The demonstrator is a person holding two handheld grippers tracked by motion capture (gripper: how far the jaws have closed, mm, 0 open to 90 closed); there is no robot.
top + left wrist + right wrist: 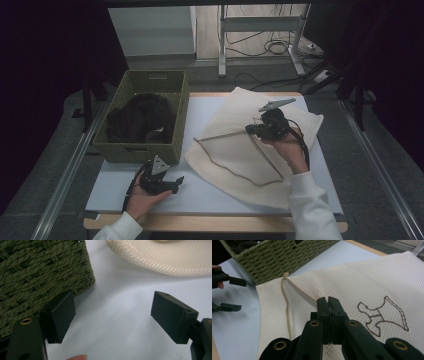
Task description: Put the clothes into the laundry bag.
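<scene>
A cream mesh laundry bag (235, 160) lies across the right half of the table, with a brown outline figure (384, 315) stitched on it. My right gripper (252, 129) is shut on the bag's fabric beside the zipper opening and holds that edge raised off the table. In the right gripper view its jaws (328, 300) are pressed together with mesh (352, 280) pinched below them, and the zipper (287, 302) runs down the left. My left gripper (175, 182) rests open and empty on the table near the basket's front corner, its pads (61, 315) wide apart over bare table.
A green woven basket (145, 150) stands at the table's left, with a dark garment (142, 117) inside; its wall (37, 272) is close to the left gripper. The wooden front edge of the table (210, 222) runs below both hands. Cables and a metal stand (222, 40) are on the floor beyond.
</scene>
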